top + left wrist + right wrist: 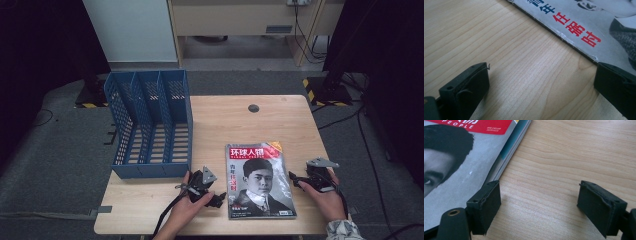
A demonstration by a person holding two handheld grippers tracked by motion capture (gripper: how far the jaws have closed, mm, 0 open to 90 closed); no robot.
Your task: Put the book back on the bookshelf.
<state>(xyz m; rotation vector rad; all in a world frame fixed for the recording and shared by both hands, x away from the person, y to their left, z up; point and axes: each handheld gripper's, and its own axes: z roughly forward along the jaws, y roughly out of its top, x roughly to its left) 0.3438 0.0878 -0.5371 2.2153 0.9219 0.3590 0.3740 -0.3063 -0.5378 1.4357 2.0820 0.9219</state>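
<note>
While both pairs of tongs rest low over the wooden table [220,125], the items stand as follows.

Item 1, left gripper [216,199]: held in the person's left hand [186,209], near the front edge of the table. Jaws wide apart, nothing between them but bare wood, as the left gripper view shows. One jaw tip reaches just to the near edge of the magazine; whether it touches the cover cannot be told. A black cable trails from the gripper toward the person.

Item 2, right gripper [295,178]: held in the person's right hand [326,199], a patterned sleeve at the wrist. Jaws likewise apart, clamped on nothing. In the right gripper view one jaw overlaps the magazine's edge, the other stands over bare table. A grey three-cornered plate sits on top of the gripper.

Item 3, magazine [260,181]: lies flat and face up between the two grippers, just beside each of them. Cover bears a black-and-white portrait, a red title band at the top and red and blue characters down the side nearest the left gripper. Its page edges are stacked toward the right gripper.

Item 4, blue file rack [150,125]: perforated plastic with three upright compartments, all open to the top. It stands beyond the left gripper, close to it, and well apart from the right gripper.

Item 5, round dark grommet [253,108]: set into the table, beyond the magazine and far from both grippers.
</note>
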